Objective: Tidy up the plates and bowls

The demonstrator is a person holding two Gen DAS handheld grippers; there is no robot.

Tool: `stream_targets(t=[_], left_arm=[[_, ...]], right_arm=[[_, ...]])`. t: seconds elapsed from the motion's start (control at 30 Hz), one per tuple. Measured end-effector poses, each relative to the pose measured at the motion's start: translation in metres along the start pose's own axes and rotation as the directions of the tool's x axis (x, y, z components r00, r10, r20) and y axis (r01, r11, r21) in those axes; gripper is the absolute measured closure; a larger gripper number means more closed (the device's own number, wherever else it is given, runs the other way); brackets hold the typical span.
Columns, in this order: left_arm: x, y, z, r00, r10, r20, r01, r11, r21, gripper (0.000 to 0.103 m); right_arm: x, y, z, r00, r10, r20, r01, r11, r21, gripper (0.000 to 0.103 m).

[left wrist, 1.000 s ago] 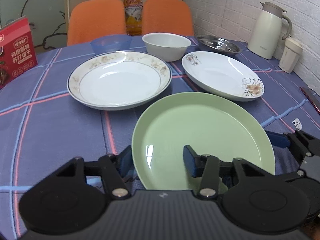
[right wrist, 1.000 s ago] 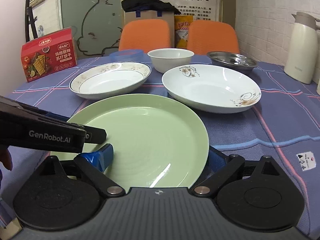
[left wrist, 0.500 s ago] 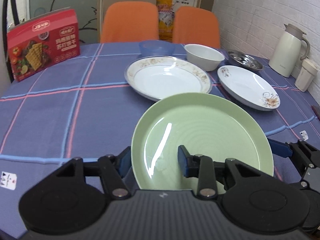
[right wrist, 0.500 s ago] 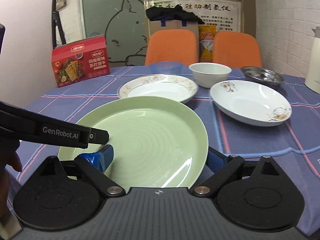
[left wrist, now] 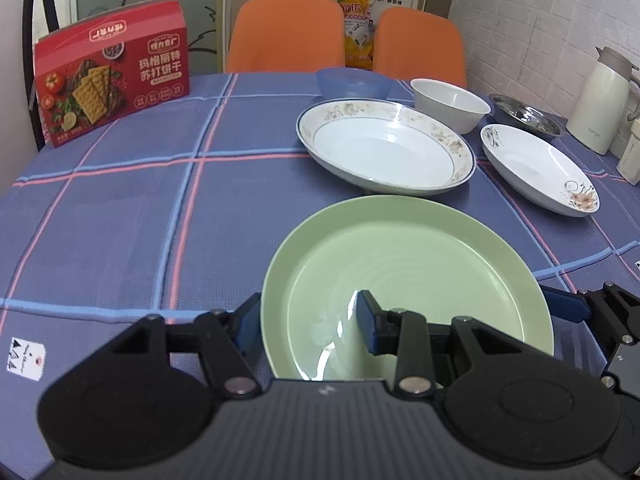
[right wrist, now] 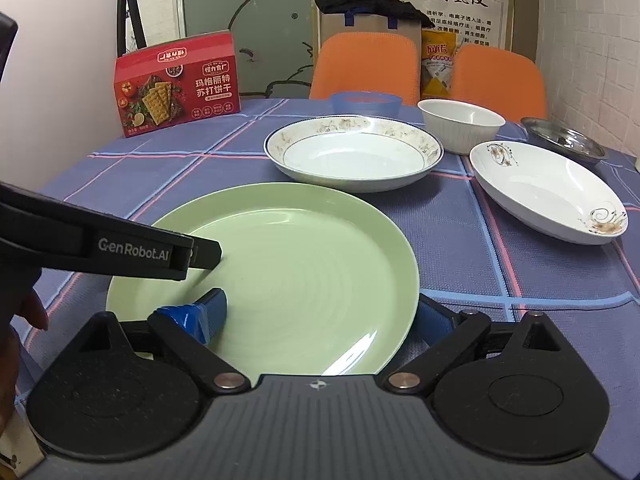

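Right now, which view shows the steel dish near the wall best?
The left wrist view: the shiny steel dish shows its whole rim and inside, behind the floral white plate. The right wrist view catches it smaller, near the edge.

Left gripper (left wrist: 308, 320): matte black body, ribbed grey top panel with small white logo, two round black discs, black linkage arms with silver pivot screws, blue finger pads (left wrist: 366, 320). Right gripper (right wrist: 320, 314): same build, blue pads, silver screws. The left unit's black side, seen from the right wrist, carries white "GenRobot.AI" lettering. Part of a hand (right wrist: 20, 320) at frame edge.
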State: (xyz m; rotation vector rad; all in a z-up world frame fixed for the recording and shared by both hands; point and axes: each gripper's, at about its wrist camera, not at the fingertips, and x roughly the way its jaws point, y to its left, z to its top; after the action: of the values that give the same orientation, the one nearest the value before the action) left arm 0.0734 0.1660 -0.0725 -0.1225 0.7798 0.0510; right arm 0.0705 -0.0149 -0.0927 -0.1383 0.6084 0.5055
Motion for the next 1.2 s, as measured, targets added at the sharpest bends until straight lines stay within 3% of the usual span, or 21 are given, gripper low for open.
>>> stream_targets(t=[0.17,0.2,0.23,0.27,0.4,0.6,0.73,0.87,1.07,1.13,1.2], left_arm=[[0.003,0.003,0.003,1.0,-0.004,0.006,0.004,1.0,0.001,0.065],[0.003,0.002,0.003,1.0,-0.006,0.006,0.006,1.0,0.006,0.059],[0.004,0.002,0.003,1.0,-0.018,0.0,0.018,1.0,0.009,0.042],[0.003,0.003,0.002,0.999,-0.032,-0.003,0.032,0.999,0.003,0.034],[-0.013,0.006,0.003,0.997,-0.031,0.07,0.031,1.0,0.001,0.029],[-0.015,0.009,0.017,0.995,0.029,0.095,-0.028,1.0,-0.003,0.029],[-0.009,0.009,0.03,0.994,0.047,0.095,-0.045,0.999,-0.022,0.029],[-0.002,0.007,0.044,0.993,0.057,0.106,-0.055,0.998,-0.023,0.029],[0.01,0.004,0.066,0.989,0.076,0.129,-0.075,0.997,-0.007,0.028],[0.017,0.004,0.072,0.988,0.088,0.126,-0.088,0.996,-0.004,0.028],[0.024,0.004,0.078,0.989,0.091,0.12,-0.092,0.996,-0.004,0.028]], right_arm=[[0.001,-0.001,-0.001,1.0,0.018,0.012,-0.018,1.0,-0.01,0.017],[0.0,-0.003,-0.001,0.999,0.033,0.008,-0.033,0.999,-0.005,0.017],[-0.003,-0.007,0.0,0.999,0.051,0.007,-0.051,0.999,0.008,0.02],[-0.007,-0.012,0.001,0.997,0.072,0.012,-0.073,0.997,0.034,0.02],[-0.034,-0.036,0.007,0.994,0.025,0.105,-0.037,0.992,0.119,0.018],[-0.035,-0.062,0.008,0.996,-0.028,0.082,0.011,0.979,0.202,0.018],[-0.025,-0.072,0.01,0.999,-0.022,0.024,0.014,0.962,0.274,0.018],[-0.013,-0.075,0.025,0.996,-0.076,-0.052,0.088,0.952,0.292,0.018],[-0.02,-0.078,0.059,0.994,-0.016,0.11,-0.011,0.969,0.246,0.017],[-0.014,-0.079,0.068,0.989,-0.041,0.145,0.011,0.979,0.202,0.017],[0.005,-0.079,0.075,0.992,-0.091,0.086,0.078,0.987,0.142,0.017]])
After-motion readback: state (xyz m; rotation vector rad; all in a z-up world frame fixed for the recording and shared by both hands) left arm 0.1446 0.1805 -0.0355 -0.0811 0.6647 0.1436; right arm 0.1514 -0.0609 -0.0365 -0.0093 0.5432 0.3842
